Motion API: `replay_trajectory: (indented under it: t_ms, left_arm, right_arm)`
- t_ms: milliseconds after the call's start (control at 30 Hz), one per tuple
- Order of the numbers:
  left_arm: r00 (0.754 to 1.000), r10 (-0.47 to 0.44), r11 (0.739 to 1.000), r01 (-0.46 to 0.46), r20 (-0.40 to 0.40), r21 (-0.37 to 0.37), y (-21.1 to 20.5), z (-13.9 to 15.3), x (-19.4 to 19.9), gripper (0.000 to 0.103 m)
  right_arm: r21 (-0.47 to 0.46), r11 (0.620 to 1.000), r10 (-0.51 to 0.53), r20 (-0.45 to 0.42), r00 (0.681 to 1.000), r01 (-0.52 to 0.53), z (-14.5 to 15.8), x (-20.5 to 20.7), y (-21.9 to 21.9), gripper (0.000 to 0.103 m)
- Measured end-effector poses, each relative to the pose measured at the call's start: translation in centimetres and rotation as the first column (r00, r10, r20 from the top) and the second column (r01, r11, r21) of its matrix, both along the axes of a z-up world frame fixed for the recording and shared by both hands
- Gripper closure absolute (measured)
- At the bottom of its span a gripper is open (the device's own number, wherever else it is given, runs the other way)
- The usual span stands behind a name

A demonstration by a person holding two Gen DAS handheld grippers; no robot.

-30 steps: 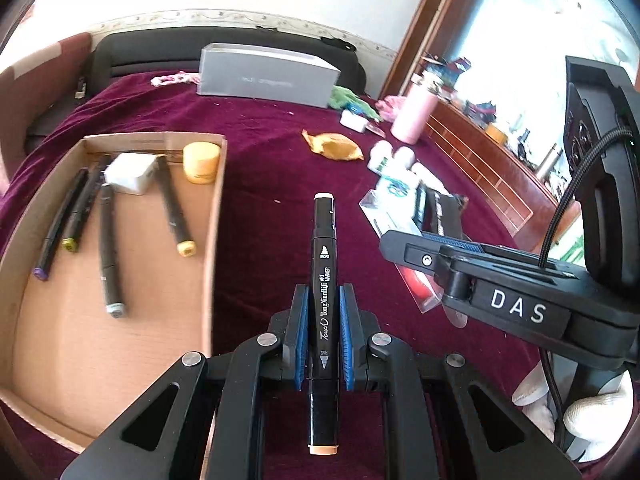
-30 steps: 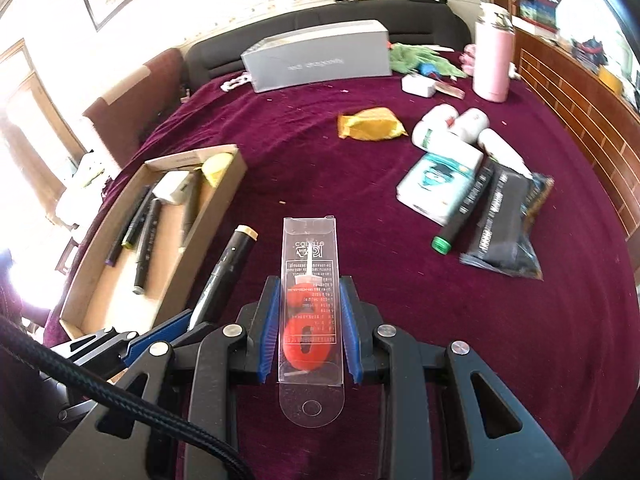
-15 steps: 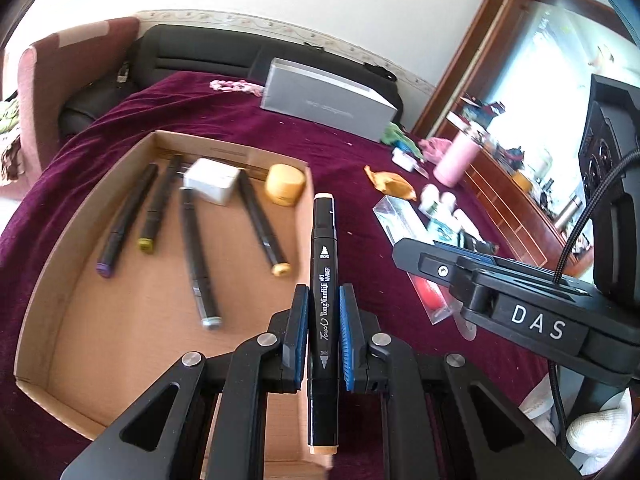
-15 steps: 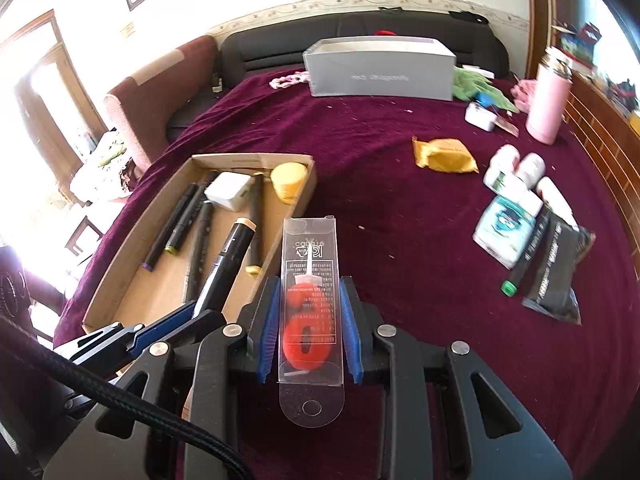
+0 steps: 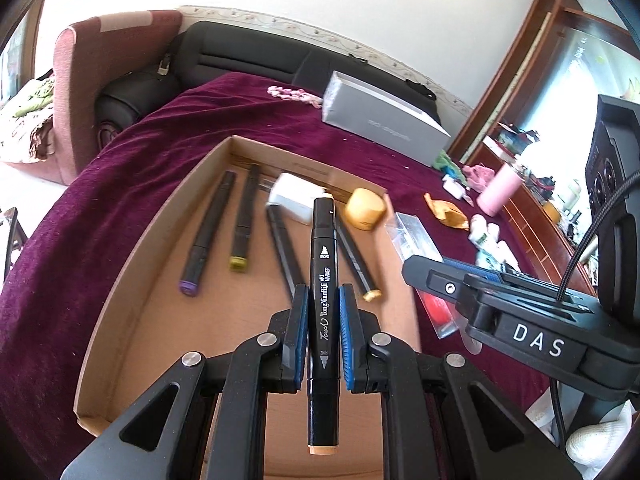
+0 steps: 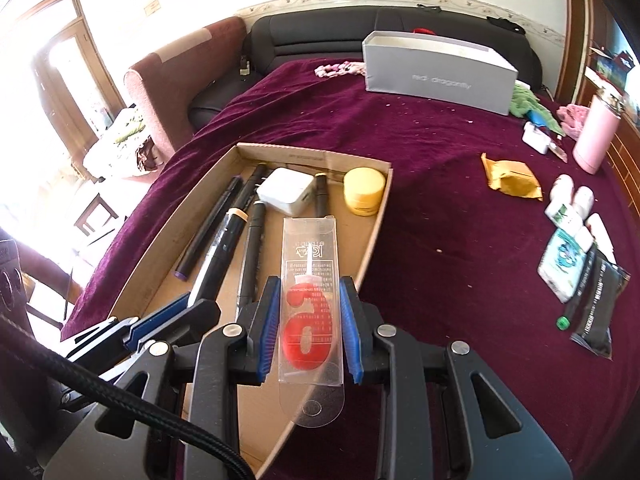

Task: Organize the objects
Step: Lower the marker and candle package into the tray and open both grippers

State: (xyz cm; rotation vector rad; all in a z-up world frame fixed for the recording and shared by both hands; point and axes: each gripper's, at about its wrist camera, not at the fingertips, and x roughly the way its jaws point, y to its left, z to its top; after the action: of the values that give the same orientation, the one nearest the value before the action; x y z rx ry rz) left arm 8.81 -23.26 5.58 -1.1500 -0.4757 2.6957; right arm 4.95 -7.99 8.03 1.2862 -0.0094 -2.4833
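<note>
My left gripper (image 5: 323,304) is shut on a black art marker (image 5: 322,280) with a tan end cap, held above the open cardboard box (image 5: 116,280). My right gripper (image 6: 308,300) is shut on a clear plastic pack with a red number candle (image 6: 310,280), held over the box's right wall (image 6: 372,240). The box holds several black markers (image 5: 204,236), a white charger block (image 6: 286,190) and a small yellow jar (image 6: 362,190). The right gripper also shows at the right of the left wrist view (image 5: 520,320), and the left gripper at the lower left of the right wrist view (image 6: 160,320).
The box lies on a dark red velvet cover (image 6: 440,240). A grey carton (image 6: 436,68) stands at the back. To the right lie a yellow pouch (image 6: 512,176), white bottles (image 6: 572,204), a black packet (image 6: 598,304), a green-capped marker (image 6: 568,316) and a pink flask (image 6: 596,136).
Both grippers have moved left, from over the velvet beside the box to above the box. Each still holds its object.
</note>
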Motion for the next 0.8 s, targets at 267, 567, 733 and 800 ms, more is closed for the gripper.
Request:
replay_trajectory:
  t_ms: [267, 567, 733, 800]
  left_arm:
    - [0.999, 0.032, 0.999, -0.032, 0.036, -0.013, -1.4, -1.2, -1.5, 0.092]
    - [0.995, 0.032, 0.999, -0.031, 0.09, -0.009, -1.7, -2.6, -2.7, 0.092]
    - [0.991, 0.044, 0.999, -0.043, 0.125, -0.008, -2.0, -3.4, -3.5, 0.092]
    - [0.99, 0.044, 0.999, -0.043, 0.134, -0.007, -2.1, -3.7, -3.7, 0.092]
  right_arm:
    - [-0.005, 1.0, -0.001, 0.045, 0.999, 0.001, -1.3, -2.0, -1.1, 0.077]
    - [0.008, 1.0, -0.005, 0.089, 0.996, 0.004, -3.2, -4.0, -2.0, 0.077]
    - [0.011, 1.0, -0.008, 0.105, 0.994, 0.007, -3.9, -4.9, -2.3, 0.077]
    - [0.012, 1.0, -0.008, 0.114, 0.993, 0.007, -4.3, -5.3, -2.4, 0.077]
